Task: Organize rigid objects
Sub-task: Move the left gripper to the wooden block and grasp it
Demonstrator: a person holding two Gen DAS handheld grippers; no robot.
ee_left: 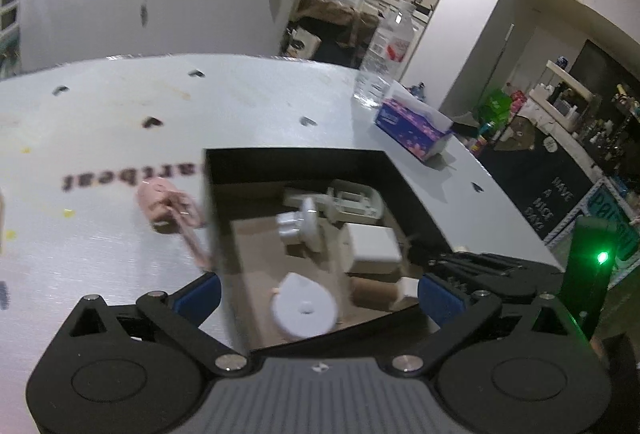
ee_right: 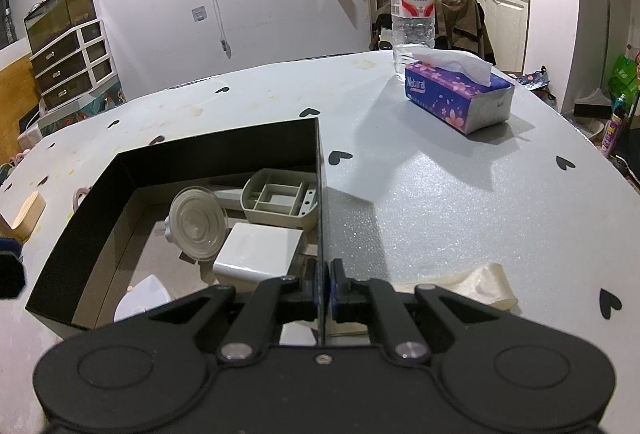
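The black box [ee_right: 208, 150] sits on our white table [ee_right: 460, 202], open at the top, holding the rigid pieces: a white square block [ee_right: 256, 252], a round clear disc part [ee_right: 198, 220], a grey divided tray [ee_right: 280, 200] against the far wall, and a white rounded piece [ee_left: 304, 308] nearest us. Our right gripper [ee_right: 325, 286] is clamped on the box's right wall, one pad on either side of the thin panel. Our left gripper [ee_left: 320, 294] hangs spread wide over the box's near end, gripping nothing. Just outside the box's left wall lies a pink object [ee_left: 168, 206], blurred. A tissue pack [ee_right: 460, 94] and a water bottle [ee_right: 412, 6] stand well apart, at the table's far right.
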